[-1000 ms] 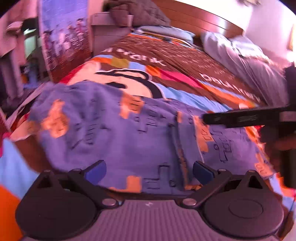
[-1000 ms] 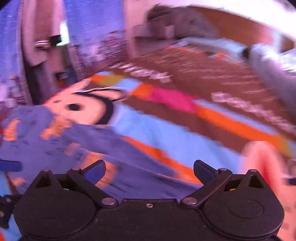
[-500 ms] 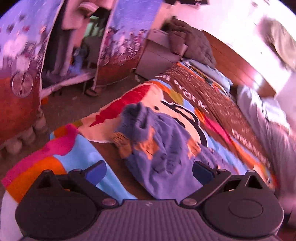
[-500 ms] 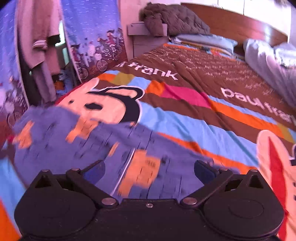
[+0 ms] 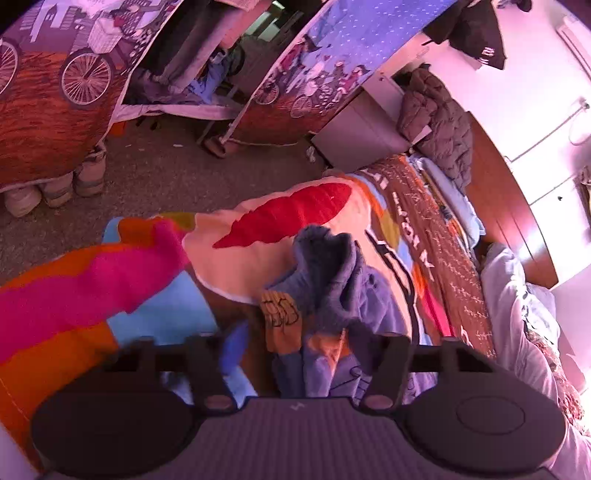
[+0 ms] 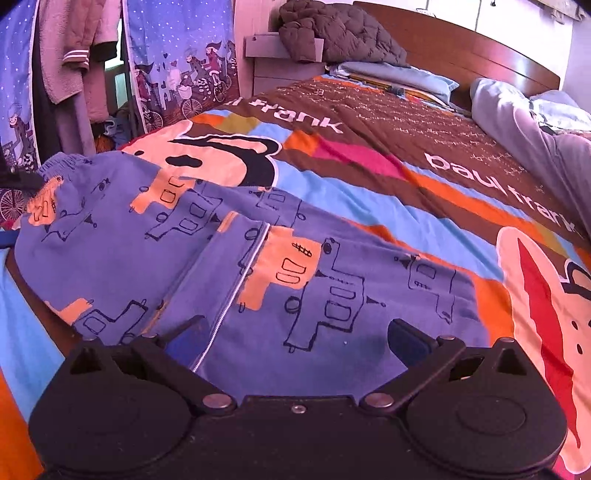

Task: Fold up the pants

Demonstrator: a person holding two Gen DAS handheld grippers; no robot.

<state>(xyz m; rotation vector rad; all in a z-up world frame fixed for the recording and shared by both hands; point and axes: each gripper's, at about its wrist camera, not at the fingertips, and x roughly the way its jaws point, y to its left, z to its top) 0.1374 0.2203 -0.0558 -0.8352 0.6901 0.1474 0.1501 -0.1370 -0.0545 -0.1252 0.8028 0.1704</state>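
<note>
The pants (image 6: pixel 229 266) are purple with orange patches and black line drawings. They lie folded over on a colourful cartoon bedspread (image 6: pixel 388 206). In the left wrist view their waist end (image 5: pixel 332 280) is bunched up. My left gripper (image 5: pixel 314 354) hangs over that bunched end with its blue-padded fingers (image 5: pixel 231 347) spread apart, and fabric lies between them. My right gripper (image 6: pixel 295 339) is open just above the flat leg part and holds nothing.
The bed has a wooden headboard (image 6: pixel 461 40), pillows (image 6: pixel 399 74) and a grey duvet (image 6: pixel 535 122) at the far right. A nightstand with a dark jacket (image 6: pixel 332 33) stands at the bed's left corner. Printed curtains (image 5: pixel 55 92) and floor (image 5: pixel 166 177) lie left of the bed.
My left gripper has swung up and left, from over the flat pants to above the bunched waist end at the bed's edge. My right gripper has come closer to the leg part.
</note>
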